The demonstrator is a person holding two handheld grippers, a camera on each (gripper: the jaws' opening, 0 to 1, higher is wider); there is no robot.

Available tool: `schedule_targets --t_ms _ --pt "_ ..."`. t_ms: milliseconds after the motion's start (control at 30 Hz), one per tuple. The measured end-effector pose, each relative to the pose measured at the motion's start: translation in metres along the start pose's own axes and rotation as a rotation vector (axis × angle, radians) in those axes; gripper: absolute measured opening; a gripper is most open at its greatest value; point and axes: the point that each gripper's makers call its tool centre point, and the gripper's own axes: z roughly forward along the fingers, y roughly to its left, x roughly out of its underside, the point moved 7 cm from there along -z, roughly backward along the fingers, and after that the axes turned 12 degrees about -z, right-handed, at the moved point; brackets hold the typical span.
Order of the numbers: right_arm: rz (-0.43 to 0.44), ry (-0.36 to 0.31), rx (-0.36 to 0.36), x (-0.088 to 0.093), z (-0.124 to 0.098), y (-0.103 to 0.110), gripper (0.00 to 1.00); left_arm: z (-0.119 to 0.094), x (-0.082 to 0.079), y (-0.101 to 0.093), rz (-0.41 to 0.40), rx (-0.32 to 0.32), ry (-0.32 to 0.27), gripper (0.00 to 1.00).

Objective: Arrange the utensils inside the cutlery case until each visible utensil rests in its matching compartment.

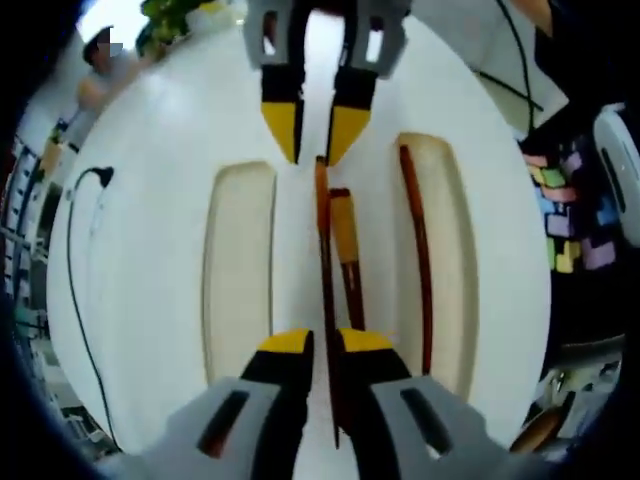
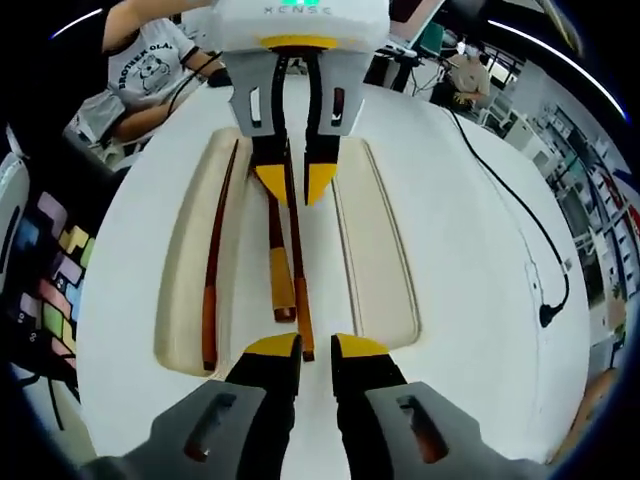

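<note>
Left gripper [image 1: 324, 343] jaws are pinching one long dark-brown chopstick [image 1: 325, 290] near its thin end, the yellow fingertips [image 1: 287, 343] sitting close on either side of the stick; right gripper [image 2: 316, 346], facing it from the opposite end, is standing with jaws slightly parted just past the thick orange end of that same chopstick [image 2: 297, 270], not clearly touching it; whether it is gripping cannot be told. Beside the held stick, a shorter utensil with a yellow handle [image 2: 280, 265] is lying along the middle strip of the cutlery case [image 2: 375, 260], parallel and almost touching. A second chopstick [image 1: 416, 250] is lying lengthwise in one of the long outer compartments, against its inner wall; the other outer compartment [image 1: 238, 265] is showing bare cream floor. The case is sitting on a round white table [image 1: 140, 250]; a black cable [image 1: 75, 270] is trailing over the tabletop well apart from the case; a person in a printed T-shirt [image 2: 150, 65] is standing at the far edge.
</note>
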Motion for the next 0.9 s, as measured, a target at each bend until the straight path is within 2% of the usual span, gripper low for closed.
schedule_targets --t_ms 300,467,567,667,700,733,767,833,900 --pt "0.01 0.005 -0.033 0.002 0.008 0.002 0.11 0.004 0.0 0.002 0.003 0.014 0.024 0.08" --pt "0.014 0.015 -0.033 0.004 0.011 0.001 0.12 0.003 0.0 0.005 -0.027 0.053 0.02 0.09" --pt "0.01 0.019 -0.038 0.004 0.012 0.001 0.12 0.004 0.0 0.005 -0.016 0.056 0.022 0.08" --pt "0.018 0.007 -0.048 0.005 0.013 0.002 0.11 0.004 -0.002 0.006 -0.039 0.053 0.029 0.08" --pt "0.017 0.004 -0.049 0.005 0.014 0.002 0.1 0.005 -0.002 0.006 -0.022 0.04 0.032 0.07" --pt "0.013 0.001 -0.054 0.004 0.014 0.003 0.09 0.005 -0.003 0.006 0.029 0.041 0.031 0.06" --pt "0.005 -0.003 -0.07 0.004 0.014 0.005 0.05 0.005 -0.002 0.005 0.023 0.038 0.029 0.06" --pt "-0.007 -0.001 -0.071 0.003 0.014 0.006 0.05 0.005 -0.002 0.008 0.023 0.047 0.022 0.05" --pt "-0.009 0.0 -0.073 0.002 0.015 0.005 0.05 0.006 -0.002 0.008 0.062 0.057 0.01 0.05"
